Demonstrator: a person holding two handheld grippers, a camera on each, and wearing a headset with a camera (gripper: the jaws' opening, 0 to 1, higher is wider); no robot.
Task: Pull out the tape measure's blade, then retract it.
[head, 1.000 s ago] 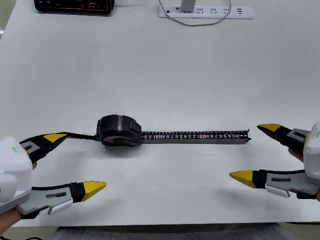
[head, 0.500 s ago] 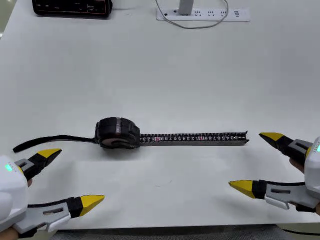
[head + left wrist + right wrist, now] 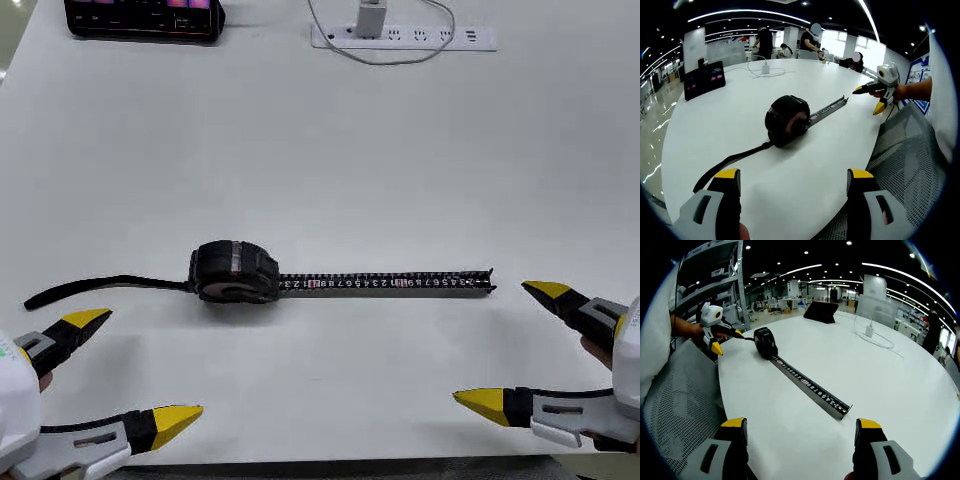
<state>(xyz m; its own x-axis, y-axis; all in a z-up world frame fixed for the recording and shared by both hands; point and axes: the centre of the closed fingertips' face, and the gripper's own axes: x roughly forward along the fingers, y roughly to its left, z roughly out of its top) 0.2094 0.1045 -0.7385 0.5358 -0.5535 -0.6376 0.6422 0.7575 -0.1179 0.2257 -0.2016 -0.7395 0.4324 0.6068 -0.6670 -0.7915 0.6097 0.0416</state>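
Blade [image 3: 385, 282]: lies out flat, likely locked
Left gripper [image 3: 148, 363]: spread wide, holds nothing
Right gripper [image 3: 494, 342]: spread wide, empty, near the blade's end

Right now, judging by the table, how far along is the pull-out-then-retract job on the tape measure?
Done: the blade lies pulled out of the tape measure case along the table. In hand: nothing; the left tool and right tool are open, apart from it. Left: retracting the blade.
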